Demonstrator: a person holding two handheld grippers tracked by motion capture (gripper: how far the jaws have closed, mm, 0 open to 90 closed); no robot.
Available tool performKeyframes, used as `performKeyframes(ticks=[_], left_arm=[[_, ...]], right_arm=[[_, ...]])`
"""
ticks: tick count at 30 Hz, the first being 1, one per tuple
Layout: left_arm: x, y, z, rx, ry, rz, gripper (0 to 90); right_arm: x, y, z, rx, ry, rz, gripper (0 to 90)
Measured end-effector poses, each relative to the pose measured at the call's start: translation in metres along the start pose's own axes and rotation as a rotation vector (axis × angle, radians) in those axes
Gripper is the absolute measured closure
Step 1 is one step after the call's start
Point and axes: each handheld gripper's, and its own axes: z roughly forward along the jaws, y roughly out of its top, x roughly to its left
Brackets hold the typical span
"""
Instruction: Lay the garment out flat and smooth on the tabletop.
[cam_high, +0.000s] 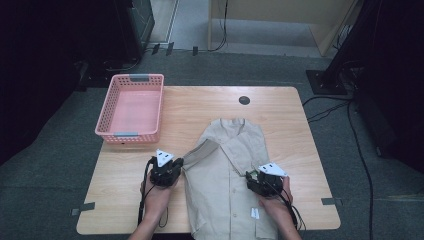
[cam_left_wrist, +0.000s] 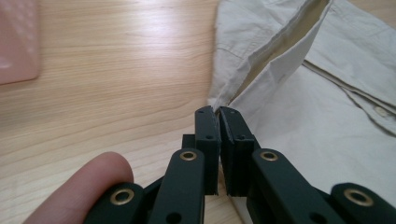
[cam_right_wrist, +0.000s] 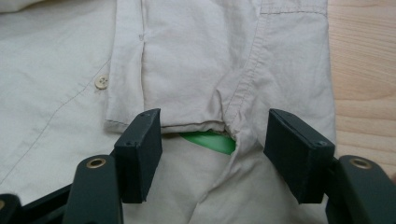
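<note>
A beige button-up shirt (cam_high: 225, 170) lies flat on the wooden table (cam_high: 280, 115), collar away from me. My left gripper (cam_high: 179, 162) sits at the shirt's left edge. In the left gripper view its jaws (cam_left_wrist: 218, 112) are shut on the end of the sleeve (cam_left_wrist: 261, 56), which lifts in a fold toward the shirt body. My right gripper (cam_high: 251, 179) rests over the shirt's right front. Its jaws (cam_right_wrist: 215, 135) stand wide open, straddling a puckered fold of cloth without pressing on it. A sliver of something green (cam_right_wrist: 210, 141) shows under that fold, and a button (cam_right_wrist: 101, 82) lies to the left.
A pink plastic basket (cam_high: 132, 79) stands at the table's far left corner, its corner also showing pink (cam_left_wrist: 16, 42) in the left gripper view. A dark round grommet (cam_high: 244, 100) sits near the far edge. A small white label (cam_high: 255, 213) lies on the shirt by my right hand.
</note>
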Motion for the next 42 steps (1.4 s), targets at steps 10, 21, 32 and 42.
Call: performKeyframes(ticks=[10, 21, 32, 42], left_arm=[[0.03, -0.016, -0.009, 0.014, 0.034, -0.062, 87.1], [0.054, -0.027, -0.018, 0.025, 0.03, -0.128, 85.2], [0.06, -0.025, -0.028, -0.079, 0.087, -0.172, 63.3], [0.036, -0.022, 0.004, -0.017, 0.067, -0.038, 56.6]], right_arm=[[-0.009, -0.004, -0.004, 0.004, 0.007, -0.003, 34.4], [-0.015, -0.006, -0.007, 0.005, 0.006, -0.005, 33.6], [-0.02, -0.009, -0.011, 0.004, 0.0, 0.002, 33.6], [-0.02, -0.009, -0.011, 0.005, 0.001, 0.001, 33.2]])
